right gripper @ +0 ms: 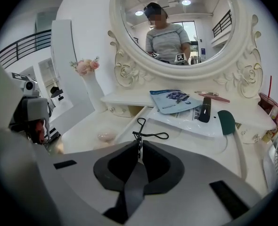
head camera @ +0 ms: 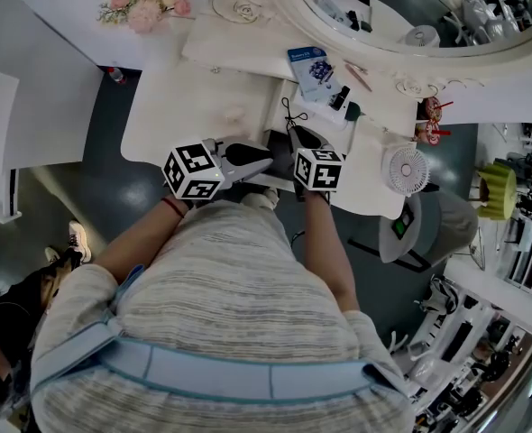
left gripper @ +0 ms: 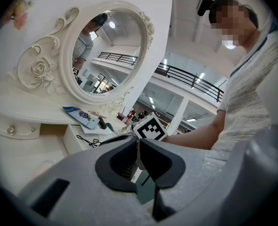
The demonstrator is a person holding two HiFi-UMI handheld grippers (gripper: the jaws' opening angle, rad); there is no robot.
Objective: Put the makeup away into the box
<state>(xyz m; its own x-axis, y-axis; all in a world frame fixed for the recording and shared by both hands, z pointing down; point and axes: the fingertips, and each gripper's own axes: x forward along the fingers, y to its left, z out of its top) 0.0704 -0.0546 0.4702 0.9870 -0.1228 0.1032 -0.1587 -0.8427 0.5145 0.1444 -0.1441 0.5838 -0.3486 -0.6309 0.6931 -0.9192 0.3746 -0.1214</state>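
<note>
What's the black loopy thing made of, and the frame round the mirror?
Eyelash curler: likely black-coated metal, since its thin wire loops hold their shape. Mirror frame: glossy cream-white with carved roses and scrolls; painted wood or moulded resin, I can't tell which.

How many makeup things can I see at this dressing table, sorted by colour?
Black: 2, eyelash curler and tube
Blue: 1, sachet
Pink: 2, pencil and pale puff
Dark green: 1, paddle-shaped tool
White: 1, printed packet
Total: 7
</note>
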